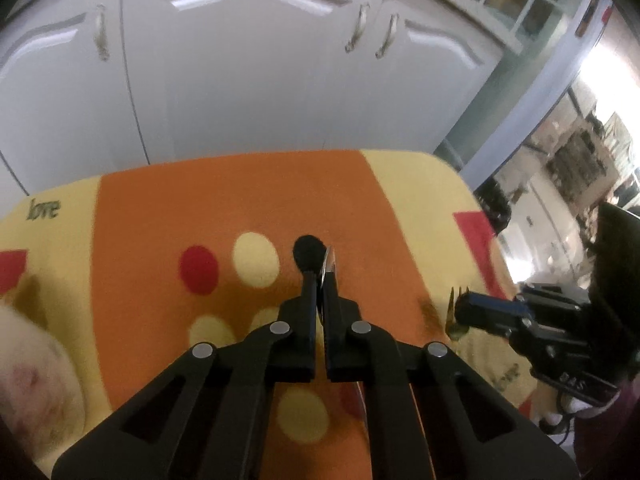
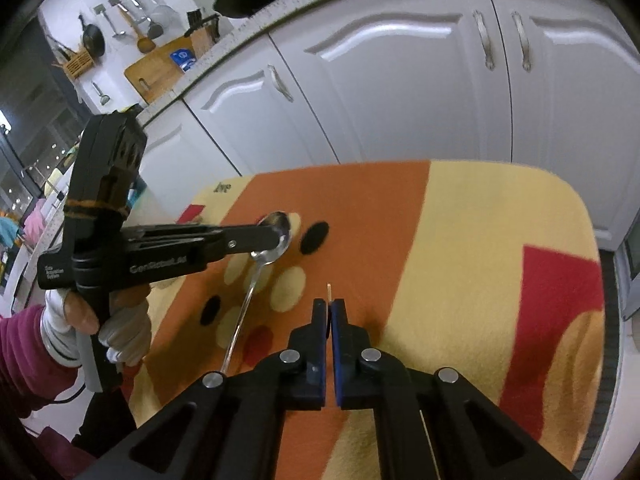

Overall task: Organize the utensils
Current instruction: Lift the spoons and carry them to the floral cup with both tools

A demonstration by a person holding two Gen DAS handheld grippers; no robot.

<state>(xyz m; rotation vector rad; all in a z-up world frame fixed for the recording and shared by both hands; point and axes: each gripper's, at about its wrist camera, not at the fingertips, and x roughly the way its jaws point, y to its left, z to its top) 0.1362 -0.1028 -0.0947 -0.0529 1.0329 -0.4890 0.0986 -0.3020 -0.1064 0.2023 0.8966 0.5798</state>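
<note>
My left gripper (image 1: pixel 320 280) is shut on a silver spoon (image 1: pixel 329 266), seen edge-on between its fingers. In the right wrist view the left gripper (image 2: pixel 276 234) clamps the spoon (image 2: pixel 256 284) at its bowl, with the handle slanting down toward me above the orange and yellow cloth (image 2: pixel 460 240). My right gripper (image 2: pixel 329 308) is shut on a gold fork (image 2: pixel 329 290), of which only a thin tip shows past the fingertips. In the left wrist view the right gripper (image 1: pixel 460 312) holds the fork (image 1: pixel 454 312) with its tines pointing up.
White cabinet doors (image 2: pixel 400 80) stand close behind the cloth-covered table. A counter (image 2: pixel 224 52) at upper left carries a cutting board, a pan and hanging utensils. A pale blurred object (image 1: pixel 32 380) lies at the table's left edge. A room opens to the right (image 1: pixel 560 180).
</note>
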